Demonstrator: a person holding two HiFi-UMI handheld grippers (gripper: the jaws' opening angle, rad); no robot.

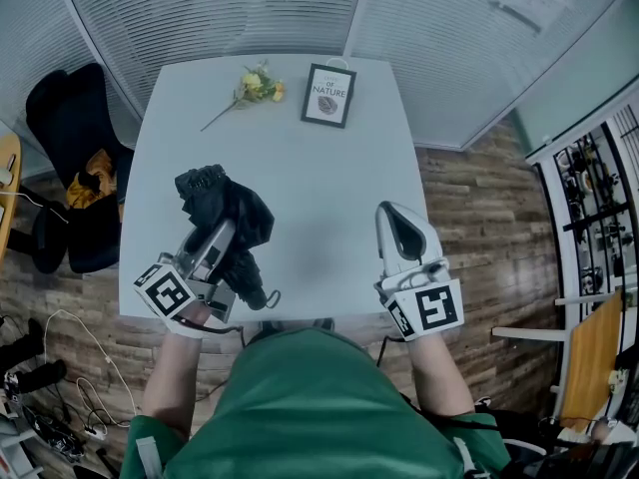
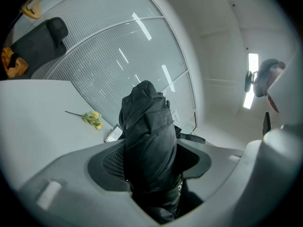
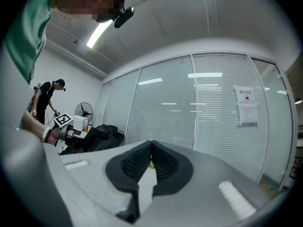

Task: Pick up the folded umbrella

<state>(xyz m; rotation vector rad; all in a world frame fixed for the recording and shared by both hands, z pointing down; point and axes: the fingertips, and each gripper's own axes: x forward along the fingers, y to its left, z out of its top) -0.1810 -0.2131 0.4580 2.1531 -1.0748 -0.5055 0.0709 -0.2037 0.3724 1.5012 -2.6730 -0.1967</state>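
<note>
A black folded umbrella (image 1: 228, 220) is held above the near left part of the white table (image 1: 300, 178), with my left gripper (image 1: 222, 230) shut on its middle. In the left gripper view the umbrella (image 2: 149, 145) fills the gap between both jaws and sticks out past them. Its handle and strap (image 1: 262, 295) point toward the person. My right gripper (image 1: 399, 226) hovers over the table's near right edge, its jaws closed together with nothing between them; the right gripper view shows the pads (image 3: 142, 162) meeting at the tips.
A small framed sign (image 1: 328, 95) and a yellow flower sprig (image 1: 252, 88) lie at the table's far side. A chair with a black bag (image 1: 75, 158) stands left of the table. Glass walls with blinds (image 1: 250, 8) enclose the far side.
</note>
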